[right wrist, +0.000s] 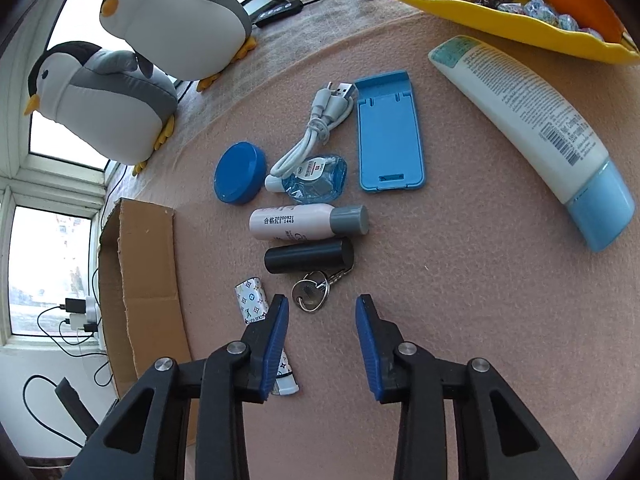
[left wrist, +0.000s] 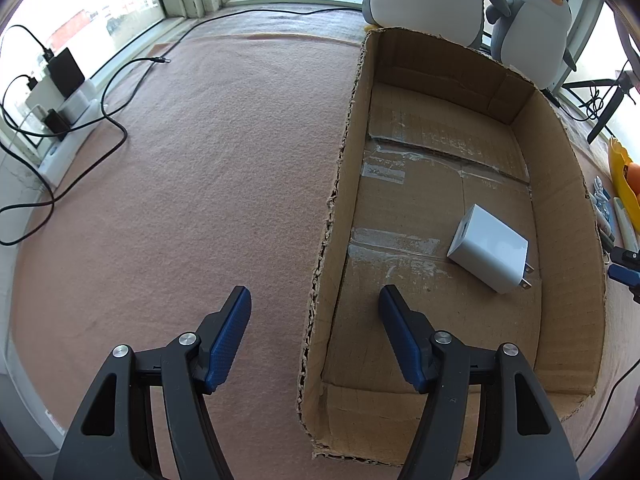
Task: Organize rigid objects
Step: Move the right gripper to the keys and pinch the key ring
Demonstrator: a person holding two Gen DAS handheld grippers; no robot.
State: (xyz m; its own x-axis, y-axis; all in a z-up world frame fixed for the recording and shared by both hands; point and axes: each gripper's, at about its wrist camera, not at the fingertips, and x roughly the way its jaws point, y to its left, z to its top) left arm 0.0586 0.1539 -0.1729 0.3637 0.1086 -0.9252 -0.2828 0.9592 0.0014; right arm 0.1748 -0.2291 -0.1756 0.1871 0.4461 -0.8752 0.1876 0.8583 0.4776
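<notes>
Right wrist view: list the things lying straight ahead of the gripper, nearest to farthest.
Key ring with key → black cylinder → pink bottle with grey cap → small clear blue bottle → white USB cable.

Right of the open brown cardboard box (right wrist: 140, 276) I count one blue round lid (right wrist: 239, 173), one blue plastic phone stand (right wrist: 390, 140), two stuffed grey-and-white penguins (right wrist: 104, 100), and one white charger cube (left wrist: 488, 249) inside it.

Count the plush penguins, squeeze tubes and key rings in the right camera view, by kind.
Grey-and-white plush penguins: 2
Squeeze tubes: 2, large white blue-capped, small patterned
Metal key ring with key: 1
Total: 5
</notes>
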